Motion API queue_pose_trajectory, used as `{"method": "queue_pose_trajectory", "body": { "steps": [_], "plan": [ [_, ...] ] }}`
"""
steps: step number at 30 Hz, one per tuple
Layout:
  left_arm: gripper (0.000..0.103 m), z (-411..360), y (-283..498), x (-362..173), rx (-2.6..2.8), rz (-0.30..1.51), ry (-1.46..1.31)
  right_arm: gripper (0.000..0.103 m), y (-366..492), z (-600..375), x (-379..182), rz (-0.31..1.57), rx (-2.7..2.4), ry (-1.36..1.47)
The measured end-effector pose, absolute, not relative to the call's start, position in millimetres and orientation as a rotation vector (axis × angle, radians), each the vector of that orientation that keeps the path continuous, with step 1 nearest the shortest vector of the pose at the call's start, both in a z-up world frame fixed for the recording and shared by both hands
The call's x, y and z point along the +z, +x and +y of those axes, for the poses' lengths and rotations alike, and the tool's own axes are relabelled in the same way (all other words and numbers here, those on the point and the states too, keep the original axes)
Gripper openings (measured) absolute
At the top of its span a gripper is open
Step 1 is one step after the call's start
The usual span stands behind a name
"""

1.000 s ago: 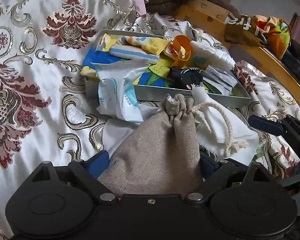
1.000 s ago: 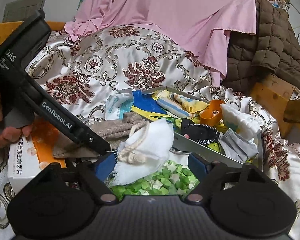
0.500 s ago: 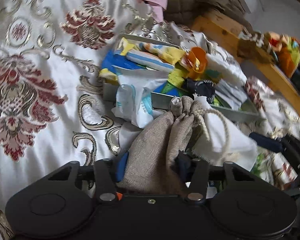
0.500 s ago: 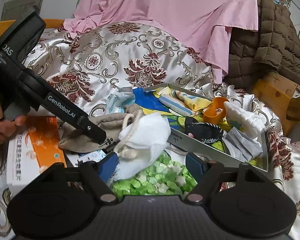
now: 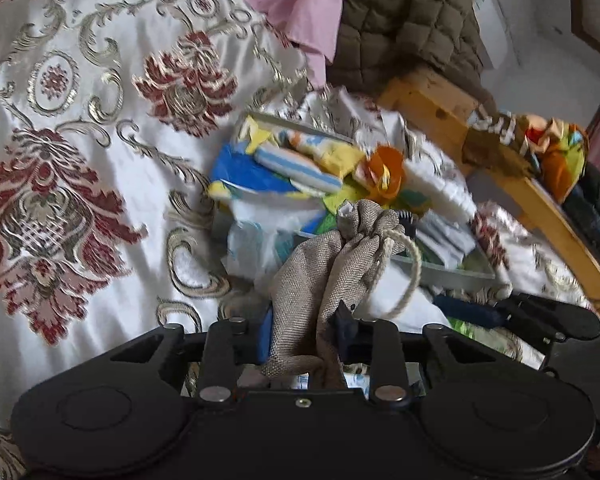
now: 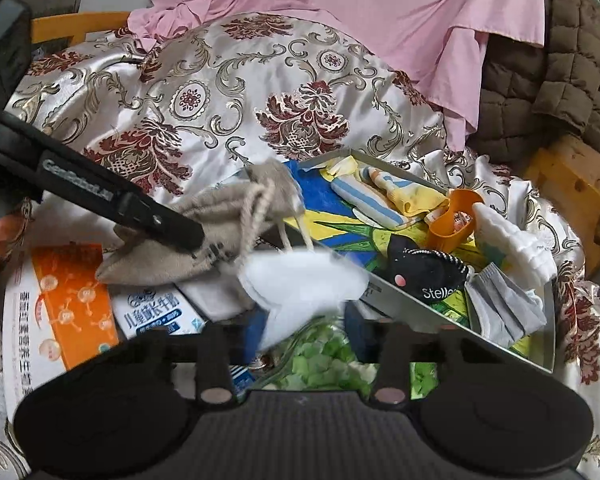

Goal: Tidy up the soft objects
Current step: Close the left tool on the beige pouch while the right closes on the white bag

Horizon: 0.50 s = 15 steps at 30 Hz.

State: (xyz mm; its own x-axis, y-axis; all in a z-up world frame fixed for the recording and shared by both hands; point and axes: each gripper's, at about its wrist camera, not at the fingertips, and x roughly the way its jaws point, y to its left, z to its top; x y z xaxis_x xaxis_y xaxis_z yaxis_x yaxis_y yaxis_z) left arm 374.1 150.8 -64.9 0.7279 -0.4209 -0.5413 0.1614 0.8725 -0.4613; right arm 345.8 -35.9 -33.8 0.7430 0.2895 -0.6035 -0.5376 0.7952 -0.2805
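Observation:
My left gripper [image 5: 304,324] has its jaws closing, and the blue pads press on the lower part of a beige burlap drawstring bag [image 5: 332,256], which stands up between them. In the right wrist view the same bag [image 6: 228,216] hangs from the left gripper's black fingers [image 6: 156,220]. The jaws of my right gripper [image 6: 304,332] are closing too, pinching a white cloth pouch [image 6: 304,284] that is blurred. Just beyond both bags lies a metal tray [image 6: 400,292] filled with soft things: striped cloths, a black pouch [image 6: 428,272], a grey mask, white fabric and an orange cup.
An orange-and-white box [image 6: 72,304] and a blue-lettered carton [image 6: 156,312] lie at the near left on the floral bedspread [image 6: 220,92]. A green-patterned item [image 6: 320,360] sits under my right gripper. A pink cloth, brown quilted jacket [image 6: 560,72] and wooden frame [image 5: 432,108] lie behind.
Both grippers went from wide open to closed, the left on the burlap bag and the right on the white pouch. Both bags have risen a little and shifted toward the tray.

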Motion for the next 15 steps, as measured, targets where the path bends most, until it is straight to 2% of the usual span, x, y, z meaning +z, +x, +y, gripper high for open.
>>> {"method": "queue_pose_trajectory", "body": {
  "steps": [6, 9, 15],
  "plan": [
    [0.032, 163.0, 371.8, -58.5, -0.29, 0.632, -0.459, 0.007, 364.6, -47.7, -25.5, 0.632, 0.476, -0.368],
    [0.032, 168.3, 370.0, -54.8, -0.275, 0.602, -0.488, 0.003, 368.6, -54.3, -21.7, 0.634, 0.48, -0.331],
    [0.032, 172.6, 365.6, -42.1, -0.269, 0.524, -0.539, 0.002, 372.1, -66.0, -1.9, 0.566, 0.505, -0.304]
  ]
}}
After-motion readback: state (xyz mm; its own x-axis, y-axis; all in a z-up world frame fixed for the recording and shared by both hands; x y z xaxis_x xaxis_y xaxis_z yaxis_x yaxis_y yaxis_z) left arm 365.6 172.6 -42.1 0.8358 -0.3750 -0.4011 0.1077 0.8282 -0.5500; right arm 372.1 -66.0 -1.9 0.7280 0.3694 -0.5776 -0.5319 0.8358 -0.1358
